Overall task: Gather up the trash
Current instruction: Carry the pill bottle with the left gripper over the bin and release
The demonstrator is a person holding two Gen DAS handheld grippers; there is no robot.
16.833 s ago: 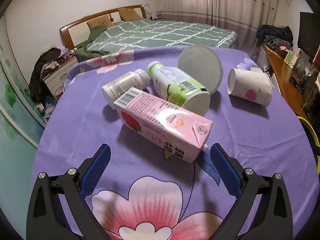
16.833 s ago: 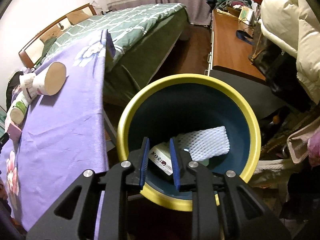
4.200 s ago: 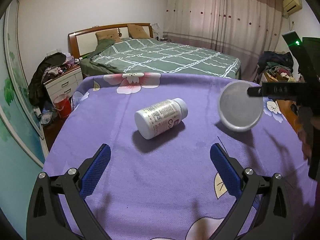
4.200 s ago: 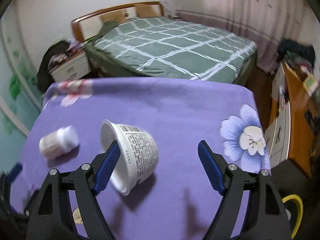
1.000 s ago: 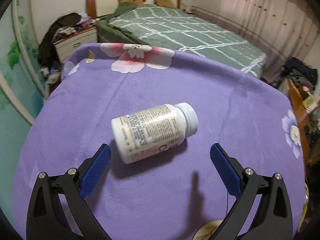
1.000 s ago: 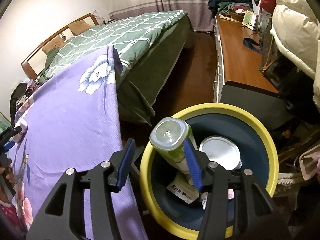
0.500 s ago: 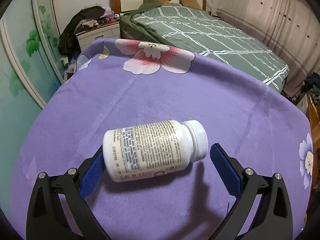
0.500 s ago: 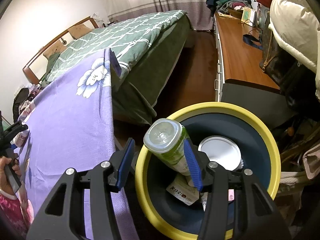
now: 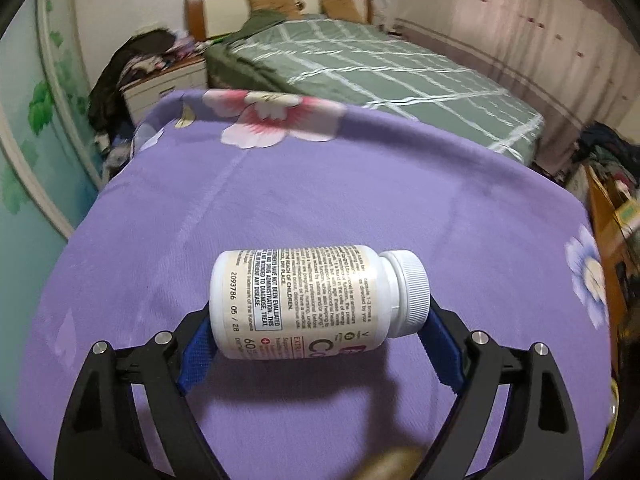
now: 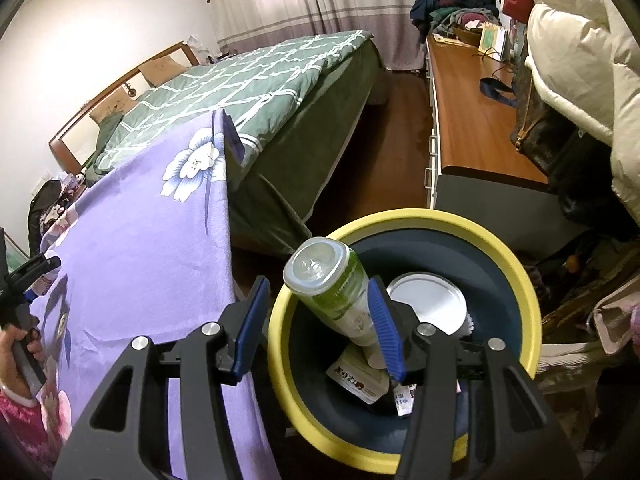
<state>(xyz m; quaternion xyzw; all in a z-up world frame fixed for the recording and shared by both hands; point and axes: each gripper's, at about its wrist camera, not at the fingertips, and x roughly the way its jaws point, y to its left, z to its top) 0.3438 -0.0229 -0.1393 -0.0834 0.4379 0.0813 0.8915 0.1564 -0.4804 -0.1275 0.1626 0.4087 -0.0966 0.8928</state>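
Note:
A white pill bottle with a printed label and white cap lies crosswise between the blue pads of my left gripper, which is shut on it, bottom against the left pad and cap against the right, just above the purple flowered cloth. My right gripper is open and empty over the yellow-rimmed dark blue bin. In the bin stand a green-labelled bottle, a white cup and a carton.
A green checked bed lies beyond the table. A wooden desk and a white puffy coat stand right of the bin. A nightstand piled with clothes is at the far left.
My left gripper moved forward and closed its pads on the pill bottle's ends. My right gripper stayed open over the bin, shifting slightly.

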